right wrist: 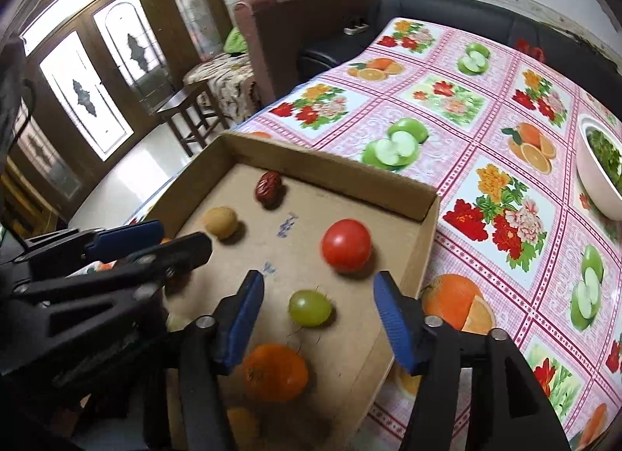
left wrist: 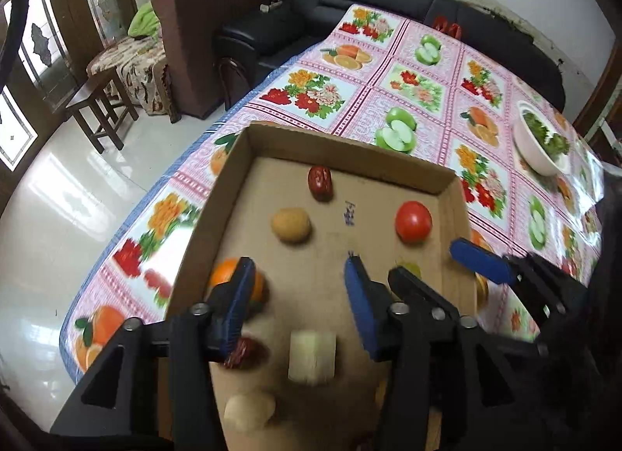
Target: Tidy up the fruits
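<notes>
Right wrist: right tongs gape wide, empty.

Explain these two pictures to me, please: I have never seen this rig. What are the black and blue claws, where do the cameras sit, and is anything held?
There is no robot here. A person holds a two-finger tool in each hand, and each tool carries a fisheye camera looking forward along its blue-padded fingers. One picture comes from the left tool, the other from the right tool; each also catches the other tool at its edge.

Both hang open over a shallow cardboard box on a table with a fruit-print cloth. Neither holds anything.

In the box lie a tomato, a green grape, an orange, a red date, a brownish round fruit and, in the left view, a pale cut chunk. A white bowl of greens stands apart on the cloth.
</notes>
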